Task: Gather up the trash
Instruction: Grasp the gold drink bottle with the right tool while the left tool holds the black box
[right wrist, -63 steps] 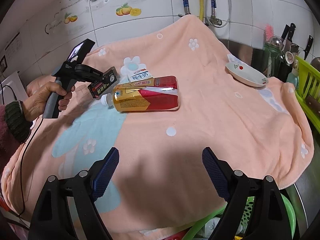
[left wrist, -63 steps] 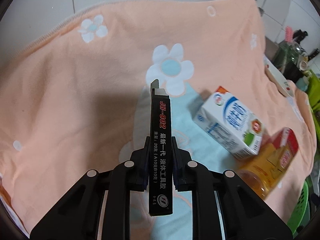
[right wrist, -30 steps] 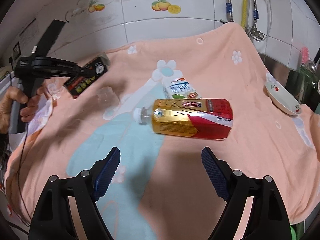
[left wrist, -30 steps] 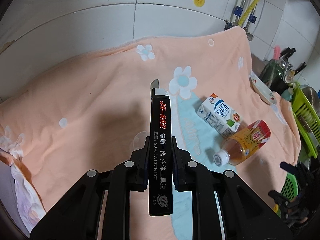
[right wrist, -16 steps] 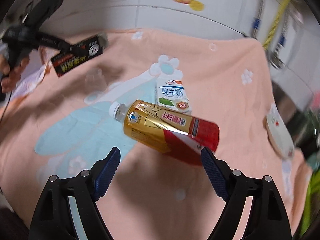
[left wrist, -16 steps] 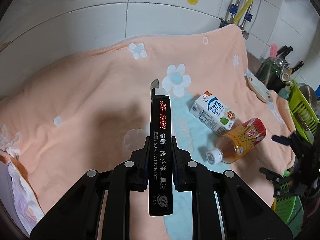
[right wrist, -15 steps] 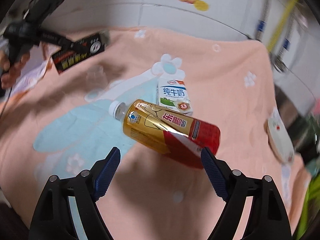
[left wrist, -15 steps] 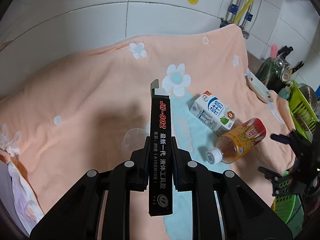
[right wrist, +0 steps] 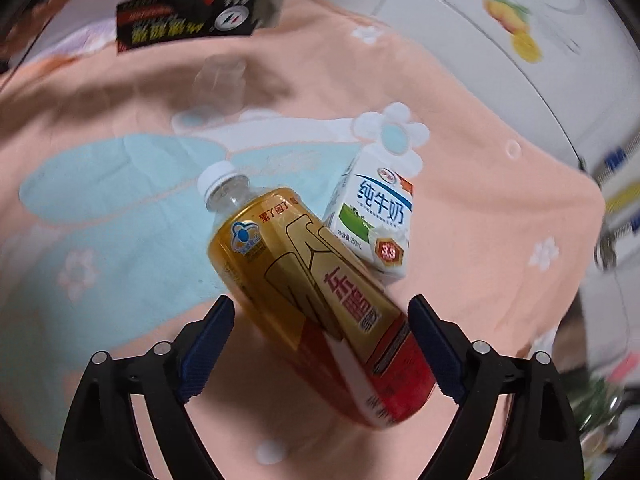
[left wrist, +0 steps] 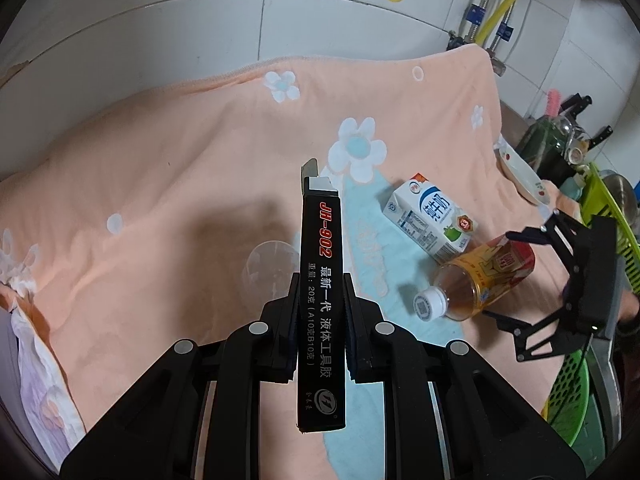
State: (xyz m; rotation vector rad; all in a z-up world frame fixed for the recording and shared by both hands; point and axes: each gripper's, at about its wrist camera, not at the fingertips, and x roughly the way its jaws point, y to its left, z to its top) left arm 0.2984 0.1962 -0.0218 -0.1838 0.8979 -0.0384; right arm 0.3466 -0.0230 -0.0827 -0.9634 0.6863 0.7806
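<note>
My left gripper (left wrist: 322, 300) is shut on a long black glue box (left wrist: 322, 280) and holds it above the peach towel (left wrist: 160, 168). The box also shows at the top left of the right wrist view (right wrist: 188, 16). A gold and red drink bottle (right wrist: 312, 292) lies on its side on the towel, white cap to the upper left. My right gripper (right wrist: 322, 344) is open, its fingers on either side of the bottle's lower half. A white milk carton (right wrist: 376, 220) lies against the bottle. A clear plastic cup (left wrist: 266, 268) lies under the box.
A white dish (left wrist: 520, 172) sits at the towel's far right edge. A green rack (left wrist: 612, 216) and a green basket (left wrist: 568, 396) stand at the right. Tiled wall and pipes (left wrist: 492, 20) are behind the towel.
My right gripper has moved in close over the bottle and now straddles it. My left gripper still holds the glue box, with little change of view.
</note>
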